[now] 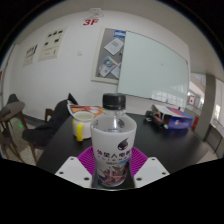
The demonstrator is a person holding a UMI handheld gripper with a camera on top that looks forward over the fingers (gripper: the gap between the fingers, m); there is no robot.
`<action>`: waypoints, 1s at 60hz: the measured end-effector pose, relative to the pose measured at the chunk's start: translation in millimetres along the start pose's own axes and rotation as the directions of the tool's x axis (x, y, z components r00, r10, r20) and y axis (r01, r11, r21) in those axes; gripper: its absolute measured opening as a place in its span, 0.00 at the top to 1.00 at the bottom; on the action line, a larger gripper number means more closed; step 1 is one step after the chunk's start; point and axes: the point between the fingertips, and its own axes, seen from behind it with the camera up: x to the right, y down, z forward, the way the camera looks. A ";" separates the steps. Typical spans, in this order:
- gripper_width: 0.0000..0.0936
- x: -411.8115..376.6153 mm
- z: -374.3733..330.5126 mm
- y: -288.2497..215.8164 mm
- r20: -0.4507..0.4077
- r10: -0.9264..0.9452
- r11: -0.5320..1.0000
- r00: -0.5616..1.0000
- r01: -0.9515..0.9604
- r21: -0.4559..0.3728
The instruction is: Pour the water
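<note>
A clear plastic water bottle (113,140) with a black cap and a printed label stands upright between my fingers. The two magenta pads (84,163) press against its sides at label height. My gripper (113,168) is shut on the bottle and holds it above the dark table (60,152). The bottle's base is hidden below the fingers.
A yellow and white container (82,117) stands on the table just behind the bottle to its left. A blue object (177,124) lies at the table's far right. Chairs (12,112) stand at the left. A whiteboard (150,65) hangs on the back wall.
</note>
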 end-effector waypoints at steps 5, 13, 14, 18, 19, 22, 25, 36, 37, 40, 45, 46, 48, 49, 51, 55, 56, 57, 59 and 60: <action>0.57 40.9 3.7 -11.3 -0.076 -0.080 0.997 0.994 0.079 -0.021; 0.57 112.0 19.4 -63.3 -0.219 -0.296 0.954 0.930 0.299 -0.020; 0.57 113.1 20.6 -69.8 -0.239 -0.325 0.944 0.915 0.330 -0.021; 0.57 134.4 32.1 -108.2 -0.297 -0.444 0.888 0.845 0.459 -0.021; 0.57 138.2 35.7 -118.8 -0.310 -0.475 0.870 0.824 0.493 -0.021; 0.57 143.4 48.4 -150.0 -0.345 -0.569 0.800 0.747 0.599 -0.021; 0.57 146.1 65.6 -181.5 -0.371 -0.660 0.709 0.654 0.705 -0.017; 0.58 76.0 114.0 -251.5 -0.434 -0.883 0.206 0.178 0.978 -0.017; 0.57 64.5 116.7 -258.2 -0.439 -0.890 0.149 0.126 0.989 -0.018; 0.57 40.0 129.6 -256.5 -0.437 -0.899 -0.016 -0.027 0.999 -0.029; 0.58 15.5 154.3 -235.8 -0.420 -0.874 -0.252 -0.245 0.967 -0.038; 0.58 3.0 159.5 -233.6 -0.412 -0.863 -0.298 -0.292 0.953 -0.052; 0.57 -5.7 167.3 -225.3 -0.402 -0.840 -0.373 -0.365 0.926 -0.061; 0.57 -9.8 170.5 -220.7 -0.399 -0.827 -0.407 -0.396 0.911 -0.063; 0.57 -17.4 176.5 -211.0 -0.391 -0.803 -0.467 -0.450 0.882 -0.057; 0.57 -25.1 185.2 -196.6 -0.384 -0.766 -0.541 -0.516 0.840 -0.051; 0.57 -26.5 186.7 -193.8 -0.381 -0.763 -0.547 -0.522 0.836 -0.048; 0.57 -26.9 187.8 -191.4 -0.379 -0.763 -0.549 -0.523 0.834 -0.045; 0.57 -26.2 189.3 -188.3 -0.371 -0.771 -0.543 -0.518 0.839 -0.043; 0.57 -25.2 190.1 -187.1 -0.367 -0.776 -0.537 -0.514 0.842 -0.044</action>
